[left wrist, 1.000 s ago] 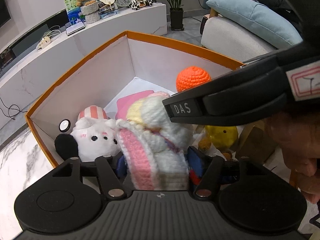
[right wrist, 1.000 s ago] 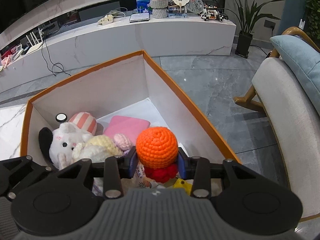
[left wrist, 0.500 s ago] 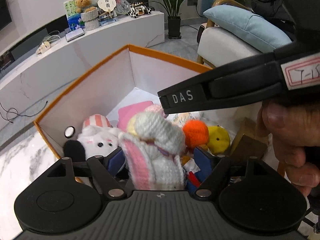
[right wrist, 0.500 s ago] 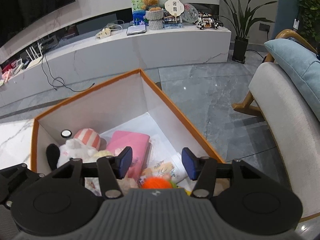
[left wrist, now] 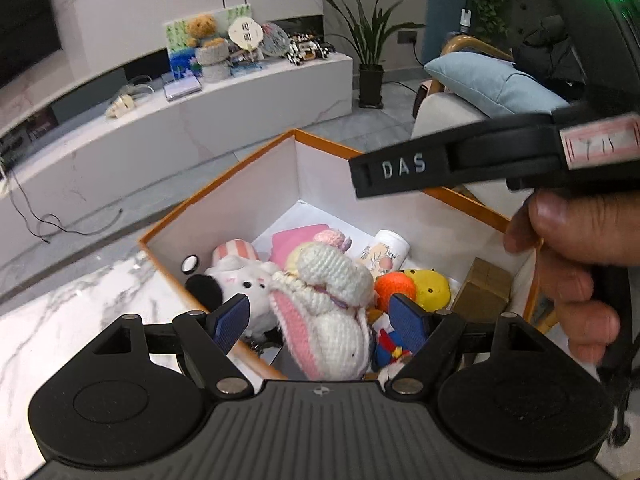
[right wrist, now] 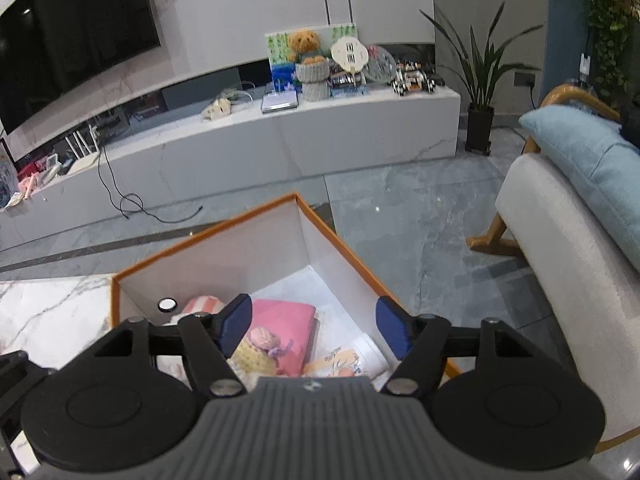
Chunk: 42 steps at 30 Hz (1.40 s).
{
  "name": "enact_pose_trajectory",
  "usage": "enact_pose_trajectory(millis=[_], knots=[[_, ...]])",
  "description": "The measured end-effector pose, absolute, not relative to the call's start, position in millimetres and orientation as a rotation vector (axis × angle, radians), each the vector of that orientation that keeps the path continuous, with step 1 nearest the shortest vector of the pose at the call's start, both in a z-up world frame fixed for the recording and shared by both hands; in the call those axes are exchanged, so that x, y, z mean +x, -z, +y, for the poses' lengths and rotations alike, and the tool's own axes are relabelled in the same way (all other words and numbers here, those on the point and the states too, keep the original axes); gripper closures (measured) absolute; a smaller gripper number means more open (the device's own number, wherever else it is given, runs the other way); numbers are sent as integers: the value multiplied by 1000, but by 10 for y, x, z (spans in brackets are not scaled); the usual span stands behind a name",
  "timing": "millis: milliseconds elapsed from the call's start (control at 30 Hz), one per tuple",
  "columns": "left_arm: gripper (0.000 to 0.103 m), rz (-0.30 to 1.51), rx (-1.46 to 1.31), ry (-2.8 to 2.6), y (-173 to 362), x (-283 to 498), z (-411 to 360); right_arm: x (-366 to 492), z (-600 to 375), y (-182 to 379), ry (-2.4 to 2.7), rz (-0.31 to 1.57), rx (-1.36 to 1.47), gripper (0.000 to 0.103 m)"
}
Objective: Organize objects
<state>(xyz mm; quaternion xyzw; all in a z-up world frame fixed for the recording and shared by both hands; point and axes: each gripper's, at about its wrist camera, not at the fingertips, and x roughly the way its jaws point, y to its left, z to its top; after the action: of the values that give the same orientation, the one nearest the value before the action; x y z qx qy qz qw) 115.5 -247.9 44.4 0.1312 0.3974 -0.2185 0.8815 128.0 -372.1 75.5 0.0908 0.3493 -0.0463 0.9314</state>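
Orange-edged box [left wrist: 224,184] full of soft toys.
Knitted bunny [left wrist: 324,312] on top; left gripper [left wrist: 320,322] and right gripper [right wrist: 314,330] both opening, holding nothing.

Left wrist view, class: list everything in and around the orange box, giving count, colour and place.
Box: one, orange rim, white inside, on marble top.
Knitted bunny: one, white and pink, front of box, between the left pads, untouched.
Plush with striped hat: one, white, left side.
Pink cushion: one, back.
Orange knitted ball: one, centre.
Yellow toy: one, beside ball.
Floral bottle: one, white, lying at back.
Gold carton: one, right side.
Left tool: one, black, blue pads, opening.
Right tool: one, opening, empty.
Hand: one, right edge.
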Motion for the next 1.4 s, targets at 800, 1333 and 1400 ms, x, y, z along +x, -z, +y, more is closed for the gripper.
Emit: enact_pose_trajectory(millis=[800, 1333, 1400], knots=[[7, 761, 121, 196, -753, 292, -2443, 6, -4060, -1071, 154, 584, 133, 7], [3, 826, 33, 108, -632, 126, -2197, -167, -3611, -987, 150, 685, 8, 1], [3, 842, 18, 105, -594, 135, -2188, -183, -3580, -957, 148, 693, -7, 1]])
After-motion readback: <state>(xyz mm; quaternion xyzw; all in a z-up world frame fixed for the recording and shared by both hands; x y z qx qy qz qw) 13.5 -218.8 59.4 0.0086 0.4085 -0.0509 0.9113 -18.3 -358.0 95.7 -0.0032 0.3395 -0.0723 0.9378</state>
